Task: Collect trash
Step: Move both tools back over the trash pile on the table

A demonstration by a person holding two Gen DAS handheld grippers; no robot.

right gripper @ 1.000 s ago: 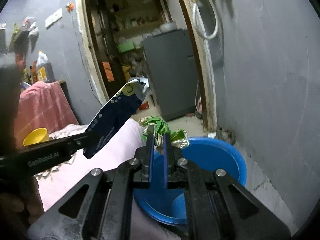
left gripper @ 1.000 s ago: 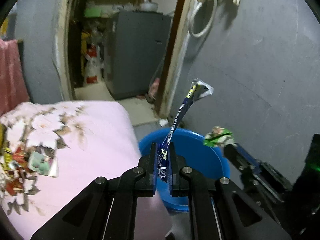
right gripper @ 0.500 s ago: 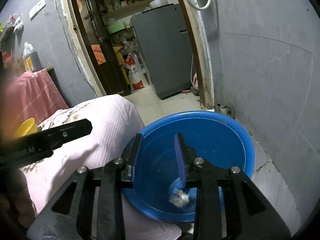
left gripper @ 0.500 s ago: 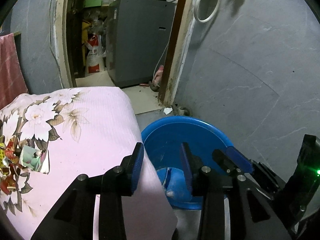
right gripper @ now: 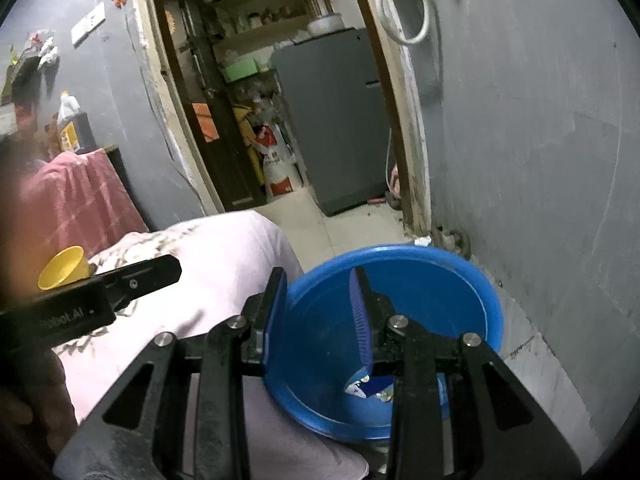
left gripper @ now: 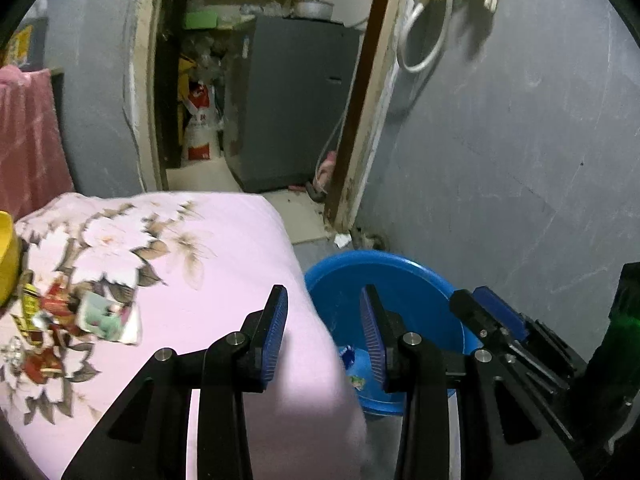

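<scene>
A blue plastic basin (left gripper: 404, 280) stands on the floor between the bed and the grey wall. The dark blue wrapper (left gripper: 347, 357) and crumpled green wrapper (right gripper: 366, 387) lie at its bottom. My left gripper (left gripper: 323, 296) hangs open over the bed's edge and the basin's rim, nothing between its pads. My right gripper (right gripper: 318, 280) is open too, above the basin (right gripper: 448, 268), and is empty. More wrappers (left gripper: 100, 316) lie on the pink flowered blanket (left gripper: 224, 248) at the left. The right gripper's fingers (left gripper: 492, 312) show at the right of the left wrist view.
A yellow cup (right gripper: 64, 266) sits on the bed at the left. Behind it a pink cloth (right gripper: 80, 200) hangs. An open doorway (right gripper: 248, 120) leads to a room with a grey fridge (right gripper: 336, 120). A white hose (left gripper: 424, 40) hangs on the wall.
Both grippers have opened and let go of their wrappers, which now lie in the basin. The blue wrapper left the left gripper, the green one the right.
</scene>
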